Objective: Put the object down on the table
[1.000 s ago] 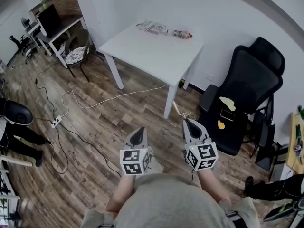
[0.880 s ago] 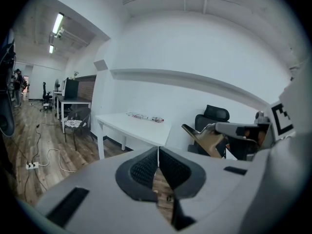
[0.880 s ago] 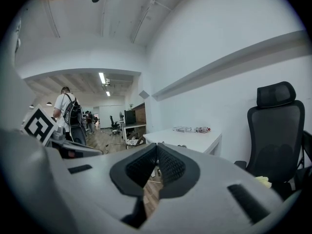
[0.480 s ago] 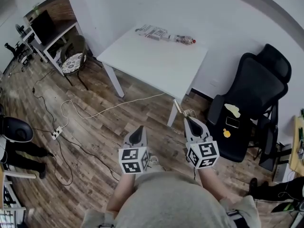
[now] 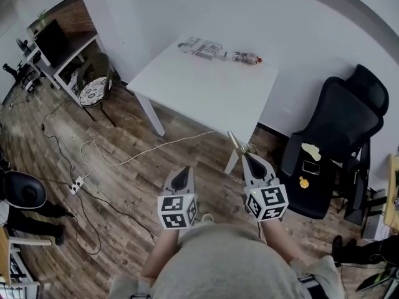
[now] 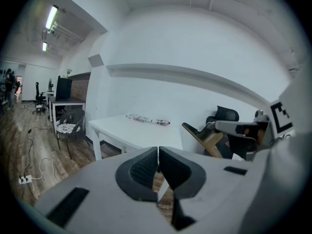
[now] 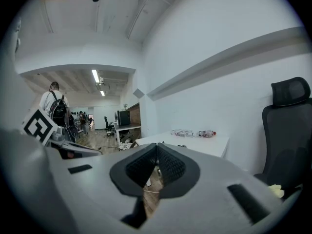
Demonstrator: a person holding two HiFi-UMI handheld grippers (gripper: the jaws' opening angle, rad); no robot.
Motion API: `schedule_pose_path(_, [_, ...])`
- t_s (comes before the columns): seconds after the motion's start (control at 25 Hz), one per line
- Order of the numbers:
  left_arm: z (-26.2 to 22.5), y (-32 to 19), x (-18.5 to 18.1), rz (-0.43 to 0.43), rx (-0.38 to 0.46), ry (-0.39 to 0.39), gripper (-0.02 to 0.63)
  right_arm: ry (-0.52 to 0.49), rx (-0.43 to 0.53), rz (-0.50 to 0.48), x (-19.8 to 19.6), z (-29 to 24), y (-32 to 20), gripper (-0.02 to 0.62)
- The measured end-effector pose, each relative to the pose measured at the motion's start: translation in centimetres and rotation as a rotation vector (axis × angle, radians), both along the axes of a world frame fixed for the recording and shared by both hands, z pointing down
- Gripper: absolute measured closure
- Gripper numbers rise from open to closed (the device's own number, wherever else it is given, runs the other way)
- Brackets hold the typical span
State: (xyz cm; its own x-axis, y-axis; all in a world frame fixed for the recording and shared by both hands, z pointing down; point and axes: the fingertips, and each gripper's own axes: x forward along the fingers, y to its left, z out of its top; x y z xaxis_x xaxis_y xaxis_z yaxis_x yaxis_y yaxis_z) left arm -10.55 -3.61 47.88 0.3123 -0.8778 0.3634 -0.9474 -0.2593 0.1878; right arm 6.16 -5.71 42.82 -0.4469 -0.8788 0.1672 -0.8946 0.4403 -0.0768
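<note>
Head view shows your right tongs (image 5: 250, 162) clenched on a thin wooden object (image 5: 234, 142), perhaps a stick, held above the floor (image 5: 124, 185) near the tabletop's (image 5: 206, 80) near right corner. Your left tongs (image 5: 181, 178) are pressed together on nothing, well short of the near edge.

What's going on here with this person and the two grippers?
A person stands facing a white table, not yet at it, with a gripper in each hand. The right gripper is shut on a thin tan stick-like object, held in the air and not yet put down. The left gripper is shut and empty.
</note>
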Motion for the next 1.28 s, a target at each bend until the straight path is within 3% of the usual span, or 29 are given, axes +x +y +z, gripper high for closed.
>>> schedule_pose_path(0.56, [0.8,-4.9,-2.3,0.032,-0.004,0.003,0.597,0.013,-0.001,0.013,-2.7,0.5,-4.7,0.586])
schedule_pose_path(1.28, [2.3,-9.7,-2.5,0.023,-0.04,0.001,0.597,0.01,-0.013,0.022,-2.6,1.3,-10.5,0.586])
